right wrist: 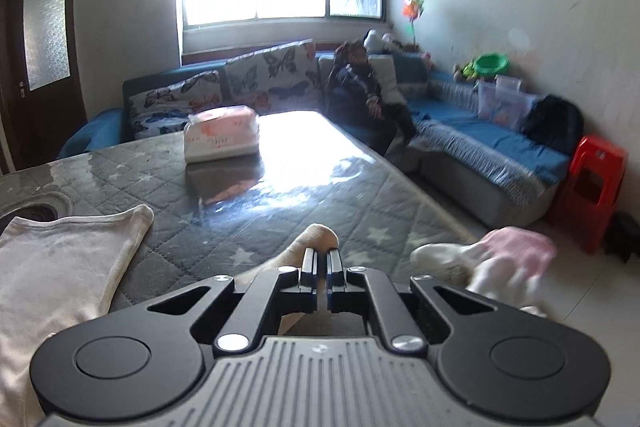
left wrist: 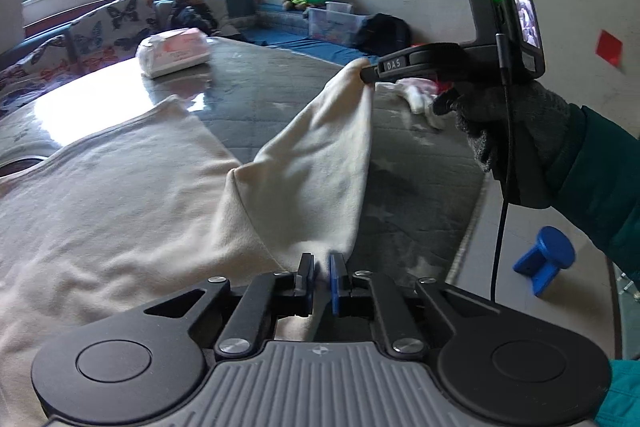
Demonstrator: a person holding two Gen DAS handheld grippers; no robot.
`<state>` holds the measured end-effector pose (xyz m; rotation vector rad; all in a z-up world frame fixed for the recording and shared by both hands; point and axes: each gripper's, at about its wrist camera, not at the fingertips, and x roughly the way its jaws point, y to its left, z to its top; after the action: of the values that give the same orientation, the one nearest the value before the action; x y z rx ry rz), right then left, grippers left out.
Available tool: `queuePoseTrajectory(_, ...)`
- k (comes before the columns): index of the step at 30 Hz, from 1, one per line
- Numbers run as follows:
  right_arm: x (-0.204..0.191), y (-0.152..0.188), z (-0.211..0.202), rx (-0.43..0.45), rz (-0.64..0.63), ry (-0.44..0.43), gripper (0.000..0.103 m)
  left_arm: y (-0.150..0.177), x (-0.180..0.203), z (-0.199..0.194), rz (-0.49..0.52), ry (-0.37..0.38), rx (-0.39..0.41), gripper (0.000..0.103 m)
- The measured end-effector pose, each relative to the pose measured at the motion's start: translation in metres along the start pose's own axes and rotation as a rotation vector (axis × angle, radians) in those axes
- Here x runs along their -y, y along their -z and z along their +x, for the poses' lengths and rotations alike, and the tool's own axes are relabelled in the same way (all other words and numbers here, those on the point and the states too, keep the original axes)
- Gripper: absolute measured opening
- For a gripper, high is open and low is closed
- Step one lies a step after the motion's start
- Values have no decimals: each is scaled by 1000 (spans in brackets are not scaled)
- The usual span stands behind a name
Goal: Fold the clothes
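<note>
A cream garment (left wrist: 120, 195) lies spread on the grey quilted table (left wrist: 420, 163). Its right edge is lifted off the table in a taut fold. My left gripper (left wrist: 322, 265) is shut on the near end of that lifted edge. My right gripper (left wrist: 366, 73) is shut on the far end, held above the table by a gloved hand. In the right wrist view my right gripper (right wrist: 322, 255) pinches the cream cloth (right wrist: 316, 235), and the flat part of the garment (right wrist: 60, 259) lies at the left.
A pink and white garment (right wrist: 492, 259) lies at the table's right edge. A pink tissue pack (right wrist: 222, 139) stands at the far end of the table (right wrist: 248, 219). A sofa with a seated child (right wrist: 360, 87), a red stool (right wrist: 596, 183) and a blue stool (left wrist: 546, 261) surround the table.
</note>
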<state>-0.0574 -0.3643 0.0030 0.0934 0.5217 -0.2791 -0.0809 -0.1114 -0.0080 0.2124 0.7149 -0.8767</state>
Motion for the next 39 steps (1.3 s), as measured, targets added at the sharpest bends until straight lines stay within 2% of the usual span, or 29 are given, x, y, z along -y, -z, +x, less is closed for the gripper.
queuePoseTrajectory(4,5,0,-16,27,-15,36,3,-1,9,-5,47,-17,19,11)
queuePoseTrajectory(10,16,15,-24,-3,-6,91,3,-1,10,-5,76,-36,34,26)
queuePoseTrajectory(16,28,30,-15,-90,33,133,6,5,7,7,55,12,-16,29)
queuePoseTrajectory(19,35,31,-17,-88,38,170,7,6,8,7,52,28,-18,36)
queuePoseTrajectory(22,32,24,-23,-59,29,139,10,4,6,3,35,25,-3,36)
queuePoseTrajectory(25,16,20,-23,-56,10,34,13,1,1,-6,8,9,33,44)
queuePoseTrajectory(28,-3,23,-14,-79,-12,-59,29,-1,-9,-16,-23,-45,66,48)
queuePoseTrajectory(31,-20,28,-3,-104,-35,-111,31,-1,-25,-26,-64,-127,92,57)
queuePoseTrajectory(32,-23,29,2,-121,-32,-116,38,0,-32,-30,-79,-159,99,60)
queuePoseTrajectory(34,-27,34,12,-162,-24,-118,39,2,-45,-37,-109,-227,113,63)
queuePoseTrajectory(39,-33,31,5,-149,-36,-124,42,9,-84,-55,-173,-455,125,66)
